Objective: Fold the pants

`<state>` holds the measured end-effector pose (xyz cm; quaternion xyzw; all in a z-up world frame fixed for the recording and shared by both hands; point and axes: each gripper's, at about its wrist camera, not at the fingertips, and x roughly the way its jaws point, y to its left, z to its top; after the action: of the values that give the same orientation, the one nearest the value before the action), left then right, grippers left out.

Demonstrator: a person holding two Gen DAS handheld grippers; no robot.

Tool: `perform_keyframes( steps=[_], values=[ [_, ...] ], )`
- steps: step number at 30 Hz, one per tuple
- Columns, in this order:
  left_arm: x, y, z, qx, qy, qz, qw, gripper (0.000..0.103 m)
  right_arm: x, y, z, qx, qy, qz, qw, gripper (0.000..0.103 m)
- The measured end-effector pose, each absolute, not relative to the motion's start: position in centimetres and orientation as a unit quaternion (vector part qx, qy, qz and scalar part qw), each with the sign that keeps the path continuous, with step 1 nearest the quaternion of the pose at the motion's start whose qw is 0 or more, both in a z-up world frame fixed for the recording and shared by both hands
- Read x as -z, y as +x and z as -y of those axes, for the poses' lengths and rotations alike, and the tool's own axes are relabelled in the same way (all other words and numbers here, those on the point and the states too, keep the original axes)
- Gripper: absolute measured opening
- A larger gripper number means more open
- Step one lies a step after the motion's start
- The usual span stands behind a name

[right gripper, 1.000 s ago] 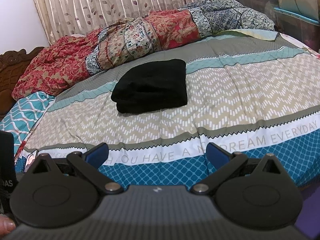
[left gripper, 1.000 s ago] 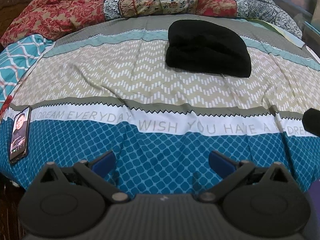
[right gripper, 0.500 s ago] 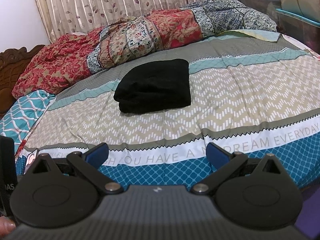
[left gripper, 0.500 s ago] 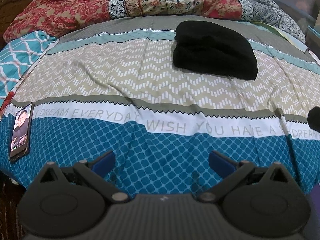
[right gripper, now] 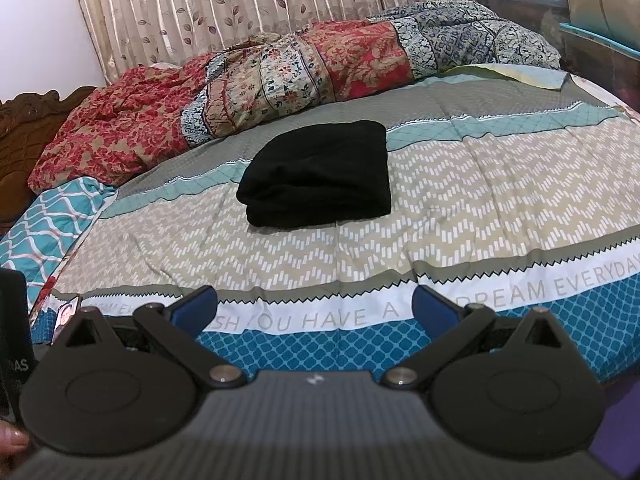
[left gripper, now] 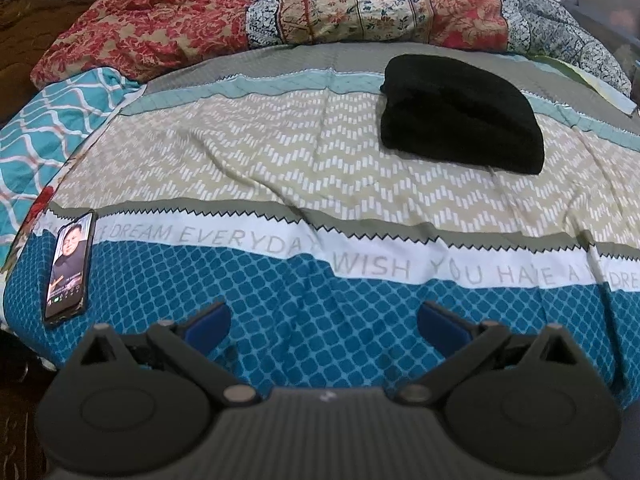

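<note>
The black pants (left gripper: 460, 114) lie folded into a thick rectangular bundle on the patterned bedspread, toward the far side of the bed; in the right wrist view the pants (right gripper: 320, 178) sit left of centre. My left gripper (left gripper: 323, 322) hangs open above the blue band at the near edge of the bed, well short of the pants, with nothing between its blue pads. My right gripper (right gripper: 315, 306) is also open and holds nothing, over the white lettered stripe near the bed's front edge.
A phone (left gripper: 68, 266) with a lit screen lies on the bedspread at the near left. A crumpled red and patterned quilt (right gripper: 260, 80) runs along the far side. A teal pillow (left gripper: 44, 136) sits at left, curtains (right gripper: 260, 4) behind. The left gripper's dark body (right gripper: 14, 340) shows at left.
Both grippers have tilted up slightly and drifted left, so the pants sit further right and lower in the views. The pants have not moved and both grippers stay open.
</note>
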<state>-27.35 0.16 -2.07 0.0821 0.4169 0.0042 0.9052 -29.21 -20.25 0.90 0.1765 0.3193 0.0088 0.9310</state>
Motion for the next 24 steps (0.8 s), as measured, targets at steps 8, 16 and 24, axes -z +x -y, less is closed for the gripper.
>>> perform_keyframes(
  steps=[8, 16, 24],
  values=[
    [2.45, -27.24, -0.58, -0.015, 0.08, -0.431, 0.899, 0.103, -0.7, -29.14, 20.15, -0.008, 0.177, -0.323, 0.929, 0.103],
    [2.04, -27.46, -0.38, -0.026, 0.096, -0.42, 0.902, 0.103, -0.5, -29.09, 20.13, -0.012, 0.178, -0.326, 0.928, 0.103],
    [2.13, -27.2, 0.12, -0.036, 0.118, -0.419, 0.9, 0.103, -0.33, -29.19, 20.76, -0.006, 0.191, -0.323, 0.927, 0.103]
  ],
)
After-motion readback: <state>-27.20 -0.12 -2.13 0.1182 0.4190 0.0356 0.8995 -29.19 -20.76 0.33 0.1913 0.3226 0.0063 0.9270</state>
